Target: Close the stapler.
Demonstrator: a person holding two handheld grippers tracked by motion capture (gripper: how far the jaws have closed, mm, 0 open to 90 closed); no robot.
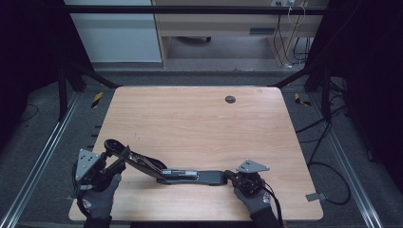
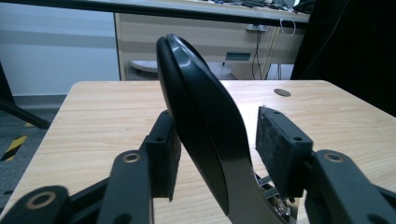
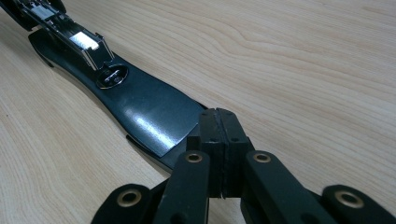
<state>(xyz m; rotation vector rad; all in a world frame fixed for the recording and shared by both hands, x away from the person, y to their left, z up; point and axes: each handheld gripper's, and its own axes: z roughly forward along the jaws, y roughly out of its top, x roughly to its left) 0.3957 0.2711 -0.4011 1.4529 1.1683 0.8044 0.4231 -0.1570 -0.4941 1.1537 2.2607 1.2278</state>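
- No brand, label or writing can be read anywhere on the stapler or on either claw.
- The thing in hand is a long black stapler [image 1: 166, 172], swung fully open and lying across the near part of the wooden table [image 1: 199, 123].
- The left gripper [image 1: 115, 165] has the stapler's raised black top arm [image 2: 201, 135] between its jaws. The jaws stand apart: the left pad sits just beside or against the arm, while a clear gap shows between the arm and the right pad [image 2: 280, 149]. Nothing is clamped.
- The right gripper [image 3: 219, 154] has its jaws pressed together, pad against pad, with nothing between them. Its tips rest at the near end of the stapler's flat black base [image 3: 144, 116], on or just above it; I cannot tell whether they touch.
- Beyond the right claw, along the base, lie a small round metal anvil plate [image 3: 112, 76] and then the shiny metal staple channel [image 3: 79, 39].
- Far ahead of both claws, near the table's back edge, is a small dark round grommet [image 1: 230, 99].
- Past the table stand a pale wooden desk [image 1: 223, 23] and hanging cables [image 1: 294, 33]; more black cables [image 1: 323, 142] trail on the floor off to the right claw's side.
- Both hands wear grey gloves [image 1: 102, 194].
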